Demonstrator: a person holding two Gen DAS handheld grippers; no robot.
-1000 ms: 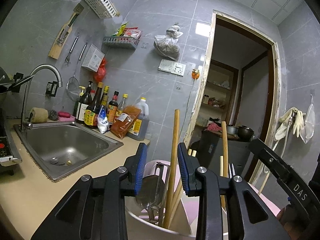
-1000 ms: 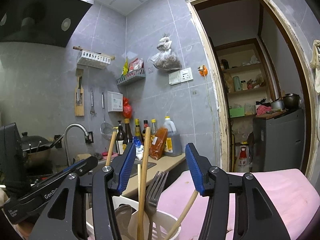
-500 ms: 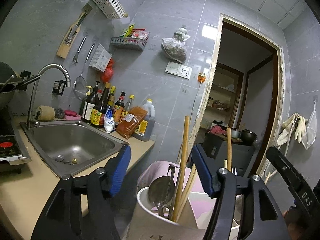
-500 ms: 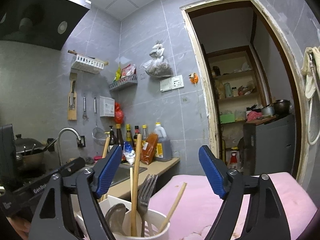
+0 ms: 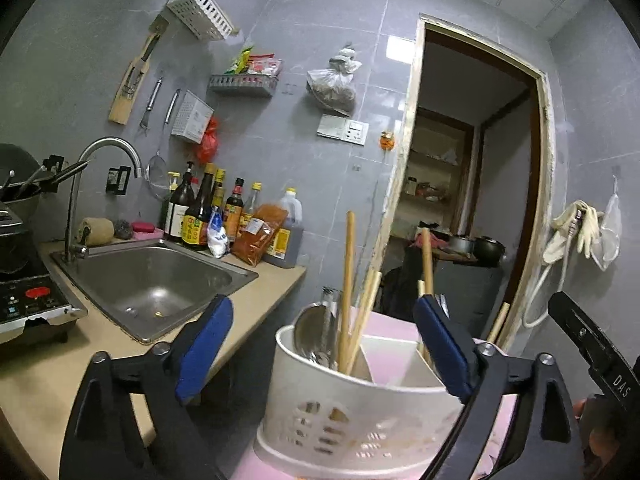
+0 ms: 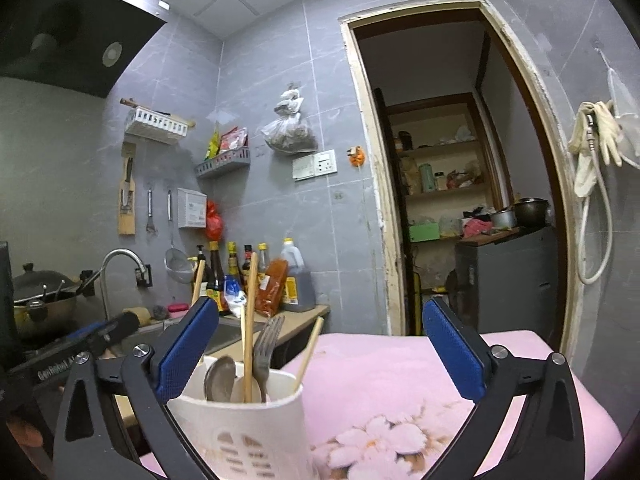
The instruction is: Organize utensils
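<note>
A white slotted utensil holder (image 5: 360, 412) stands on a pink flowered cloth (image 6: 400, 392). Wooden chopsticks (image 5: 347, 280), a metal spoon (image 5: 310, 328) and a fork (image 6: 266, 344) stick up out of it. My left gripper (image 5: 320, 344) has its blue-padded jaws opening wide, drawn back from the holder, and nothing is held between them. My right gripper (image 6: 316, 348) is likewise opening wide with nothing gripped; the holder (image 6: 248, 428) sits low left in its view. The right gripper's arm (image 5: 592, 344) shows at the left view's right edge.
A steel sink (image 5: 152, 280) with a tap (image 5: 104, 168) lies left in a beige counter (image 5: 272, 280). Sauce bottles (image 5: 208, 216) line the wall. A stove (image 5: 28, 296) and a wok (image 6: 36, 300) are far left. An open doorway (image 6: 452, 200) is right.
Both grippers' jaws spread from fairly narrow around the utensil handles to wide. Both have pulled back from the holder, which now shows more of its body.
</note>
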